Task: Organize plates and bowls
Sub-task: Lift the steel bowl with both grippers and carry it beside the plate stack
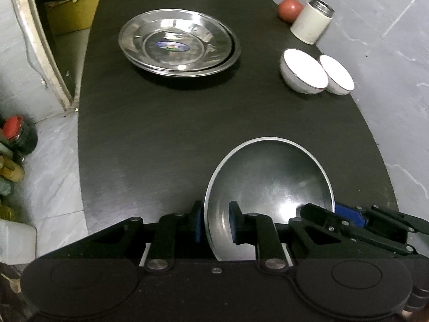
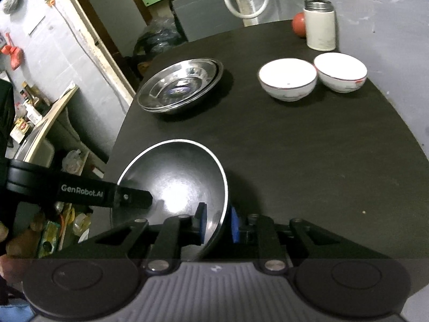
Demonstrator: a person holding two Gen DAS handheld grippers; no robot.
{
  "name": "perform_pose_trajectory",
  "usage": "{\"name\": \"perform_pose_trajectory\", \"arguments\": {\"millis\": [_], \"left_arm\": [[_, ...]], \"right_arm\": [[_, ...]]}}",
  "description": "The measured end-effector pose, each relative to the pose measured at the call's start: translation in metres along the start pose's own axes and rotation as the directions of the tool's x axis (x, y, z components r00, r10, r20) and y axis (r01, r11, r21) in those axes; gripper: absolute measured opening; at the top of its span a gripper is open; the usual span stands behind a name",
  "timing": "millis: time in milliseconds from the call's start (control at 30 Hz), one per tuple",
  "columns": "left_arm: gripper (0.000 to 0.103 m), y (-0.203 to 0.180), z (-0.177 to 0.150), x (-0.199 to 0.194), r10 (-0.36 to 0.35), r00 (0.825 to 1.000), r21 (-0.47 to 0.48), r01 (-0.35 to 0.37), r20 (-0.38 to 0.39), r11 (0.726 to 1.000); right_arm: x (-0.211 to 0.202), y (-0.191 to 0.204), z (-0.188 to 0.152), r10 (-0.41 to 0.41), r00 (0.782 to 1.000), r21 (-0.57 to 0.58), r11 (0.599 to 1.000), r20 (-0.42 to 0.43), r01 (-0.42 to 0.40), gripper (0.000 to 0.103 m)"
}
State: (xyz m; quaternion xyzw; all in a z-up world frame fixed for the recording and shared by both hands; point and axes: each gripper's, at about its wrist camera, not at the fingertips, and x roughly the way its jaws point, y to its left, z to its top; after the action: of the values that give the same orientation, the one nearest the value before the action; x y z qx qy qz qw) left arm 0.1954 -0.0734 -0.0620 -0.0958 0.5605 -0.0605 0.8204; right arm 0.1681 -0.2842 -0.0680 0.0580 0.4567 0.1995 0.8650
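Observation:
A steel bowl (image 1: 268, 185) hangs tilted over the near end of the dark table (image 1: 161, 134), held by both grippers. My left gripper (image 1: 215, 222) is shut on the bowl's left rim, one blue pad outside and one inside. My right gripper (image 2: 217, 224) is shut on the opposite rim of the same bowl (image 2: 174, 179). In the right wrist view, the left gripper's finger (image 2: 134, 198) reaches into the bowl from the left. A stack of steel plates (image 1: 179, 43) lies at the far left of the table. Two white bowls (image 1: 304, 71) (image 1: 336, 75) stand side by side, touching, at the right edge.
A white canister (image 1: 311, 21) with a metal lid and a red tomato (image 1: 289, 9) stand at the table's far right corner. Bare tabletop (image 2: 295, 147) lies between the held bowl and the plates. Jars and clutter sit on the floor to the left.

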Motion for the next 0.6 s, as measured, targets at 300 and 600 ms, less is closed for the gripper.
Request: {"name": "perform_pose_trajectory", "arguments": {"millis": [300,600], "left_arm": [[0.021,0.0019,0.0007,0.0018,0.007,1.0,-0.017,-0.007,0.002,1.0],[0.024,0.0013,0.0036,0.0008,0.025,1.0,0.0,-0.025,0.016,1.0]], "right_arm": [[0.0053,-0.0012,0.0018,0.013,1.0,0.008,1.0,0.003,-0.013,0.022],[0.0046,-0.0041,-0.0002,0.001,0.999,0.022,1.0,0.032,-0.002,0.022]]}}
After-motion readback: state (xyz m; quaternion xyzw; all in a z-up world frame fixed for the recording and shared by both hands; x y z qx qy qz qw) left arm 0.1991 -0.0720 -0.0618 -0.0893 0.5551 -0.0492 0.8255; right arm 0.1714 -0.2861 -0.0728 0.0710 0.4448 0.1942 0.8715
